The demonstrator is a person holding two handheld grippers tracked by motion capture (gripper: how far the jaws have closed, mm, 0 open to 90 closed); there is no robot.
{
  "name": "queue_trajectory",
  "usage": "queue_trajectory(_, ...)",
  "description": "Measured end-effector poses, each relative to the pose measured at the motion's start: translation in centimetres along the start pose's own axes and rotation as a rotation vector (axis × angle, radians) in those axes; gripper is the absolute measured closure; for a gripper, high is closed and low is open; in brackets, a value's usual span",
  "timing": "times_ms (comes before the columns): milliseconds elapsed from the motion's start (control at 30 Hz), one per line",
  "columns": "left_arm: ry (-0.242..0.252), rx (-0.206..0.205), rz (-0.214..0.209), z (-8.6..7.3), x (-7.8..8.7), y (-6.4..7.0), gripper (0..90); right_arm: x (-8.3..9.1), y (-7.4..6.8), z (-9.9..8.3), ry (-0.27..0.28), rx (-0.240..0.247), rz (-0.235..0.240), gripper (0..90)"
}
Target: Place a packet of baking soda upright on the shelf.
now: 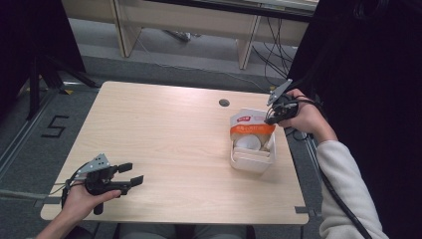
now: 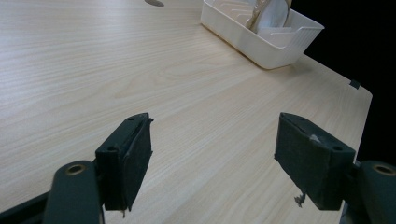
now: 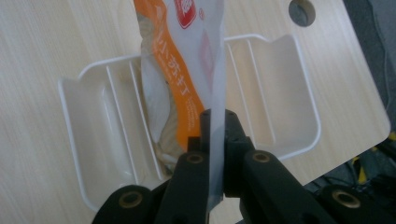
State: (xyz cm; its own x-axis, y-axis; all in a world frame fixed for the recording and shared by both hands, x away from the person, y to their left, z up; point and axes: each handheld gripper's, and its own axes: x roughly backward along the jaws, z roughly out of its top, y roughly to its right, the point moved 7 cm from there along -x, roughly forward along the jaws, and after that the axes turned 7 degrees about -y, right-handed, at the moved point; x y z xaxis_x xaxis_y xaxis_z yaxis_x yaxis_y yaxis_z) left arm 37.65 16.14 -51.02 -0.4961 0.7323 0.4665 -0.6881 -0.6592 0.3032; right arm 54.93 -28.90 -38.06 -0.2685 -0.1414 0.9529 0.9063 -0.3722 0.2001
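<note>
a pale wood-grain desk (image 1: 169, 149) carries a white ribbed plastic tray (image 1: 251, 160) at about 3 o'clock. in it stands a glossy orange-and-white pouch (image 3: 187, 70) with unreadable printed characters, its clear edge clamped by the right tongs (image 3: 214, 135). at 8 o'clock, the left tongs (image 2: 212, 158) rest in a hand, jaws wide apart.
</note>
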Motion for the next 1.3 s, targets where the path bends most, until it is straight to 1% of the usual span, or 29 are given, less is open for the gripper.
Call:
queue_trajectory(33, 0.001, 0.000, 0.001, 0.0, 0.0, 0.0, 26.4, -0.1, -0.1, -0.3, -0.011, -0.030, -0.002, 90.0)
queue_trajectory(67, 0.000, -0.001, 0.001, 0.0, 0.0, 0.0, 26.4, -0.2, 0.0, -0.4, -0.011, -0.022, -0.003, 90.0)
queue_trajectory(100, -0.001, -0.001, 0.000, 0.0, 0.0, 0.0, 26.4, -0.3, -0.1, -0.6, -0.017, -0.040, 0.000, 90.0)
queue_trajectory(133, -0.001, 0.001, 0.001, 0.0, 0.0, 0.0, 26.4, -0.4, 0.0, -0.7, -0.014, -0.031, -0.003, 90.0)
queue_trajectory(167, -0.001, -0.003, 0.001, 0.0, 0.0, 0.0, 26.4, -0.4, -0.1, -0.8, -0.017, -0.042, -0.003, 90.0)
queue_trajectory(200, -0.002, -0.011, -0.001, 0.0, 0.0, 0.0, 26.5, -0.5, 0.0, -0.8, -0.016, -0.033, -0.001, 90.0)
queue_trajectory(233, -0.002, -0.010, 0.001, 0.0, -0.1, 0.0, 26.5, -0.5, -0.1, -0.9, -0.017, -0.036, 0.000, 90.0)
queue_trajectory(333, 0.000, -0.010, 0.002, 0.0, -0.1, 0.0, 26.5, -0.4, -0.2, -0.9, -0.018, -0.076, 0.010, 89.0)
queue_trajectory(367, 0.000, -0.005, 0.001, 0.0, -0.1, 0.0, 26.5, -0.3, -0.3, -0.9, -0.011, -0.096, 0.014, 84.8)
queue_trajectory(433, 0.001, 0.006, 0.005, 0.0, -0.1, 0.1, 26.4, -0.3, -0.5, -0.6, 0.028, -0.144, 0.033, 71.8)
queue_trajectory(467, 0.001, 0.001, 0.003, 0.0, -0.1, 0.1, 26.4, -0.3, -0.7, -0.6, 0.041, -0.174, 0.050, 66.7)
queue_trajectory(500, 0.001, -0.016, -0.002, 0.1, -0.1, 0.0, 26.3, -0.4, -0.8, -0.5, 0.063, -0.196, 0.060, 63.3)
queue_trajectory(567, -0.001, -0.017, -0.002, 0.1, -0.2, 0.1, 26.2, -0.4, -1.0, -0.3, 0.103, -0.229, 0.070, 57.1)
queue_trajectory(600, -0.004, -0.015, 0.000, 0.0, -0.2, 0.1, 26.2, -0.2, -1.1, -0.2, 0.126, -0.232, 0.070, 55.7)
queue_trajectory(633, -0.004, -0.015, -0.001, 0.0, -0.2, 0.1, 26.1, 0.0, -1.2, 0.0, 0.155, -0.245, 0.077, 53.6)
queue_trajectory(667, -0.003, -0.003, -0.001, 0.0, -0.2, 0.2, 26.1, 0.3, -1.4, 0.2, 0.177, -0.254, 0.085, 50.8)
queue_trajectory(700, -0.004, -0.005, -0.001, 0.0, -0.2, 0.2, 26.1, 0.6, -1.6, 0.5, 0.203, -0.269, 0.090, 48.5)
queue_trajectory(733, -0.001, -0.005, -0.005, 0.1, -0.3, 0.2, 26.0, 0.8, -1.7, 0.7, 0.221, -0.269, 0.087, 48.2)
queue_trajectory(767, -0.001, -0.005, -0.004, 0.1, -0.3, 0.3, 26.0, 1.1, -1.9, 1.0, 0.246, -0.286, 0.067, 47.7)
queue_trajectory(800, 0.000, -0.005, -0.004, 0.1, -0.3, 0.2, 26.0, 1.5, -2.3, 1.3, 0.254, -0.299, 0.074, 46.5)
queue_trajectory(833, 0.001, -0.004, -0.003, 0.1, -0.3, 0.2, 26.0, 1.7, -2.7, 1.7, 0.285, -0.311, 0.075, 45.9)
queue_trajectory(933, 0.001, -0.008, 0.000, 0.1, -0.2, 0.2, 25.9, 2.5, -3.2, 2.8, 0.371, -0.305, 0.031, 44.6)
queue_trajectory(1033, 0.002, -0.005, 0.004, 0.1, -0.2, 0.2, 25.7, 2.8, -4.1, 3.7, 0.437, -0.301, 0.013, 44.8)
queue_trajectory(1100, 0.001, -0.009, 0.000, 0.1, -0.2, 0.2, 25.7, 2.9, -4.9, 4.1, 0.451, -0.291, 0.016, 45.5)
queue_trajectory(1200, 0.001, -0.005, 0.005, 0.0, -0.2, 0.2, 25.6, 2.9, -6.1, 4.8, 0.501, -0.279, 0.007, 46.6)
queue_trajectory(1233, 0.000, -0.008, 0.003, 0.0, -0.2, 0.2, 25.6, 2.8, -6.3, 5.0, 0.528, -0.280, -0.006, 46.6)
queue_trajectory(1267, 0.000, -0.005, 0.006, 0.0, -0.2, 0.2, 25.6, 2.8, -6.9, 5.1, 0.526, -0.275, 0.002, 46.8)
queue_trajectory(1300, 0.001, -0.009, 0.002, 0.1, -0.2, 0.2, 25.6, 2.7, -7.3, 5.3, 0.537, -0.268, 0.000, 47.3)
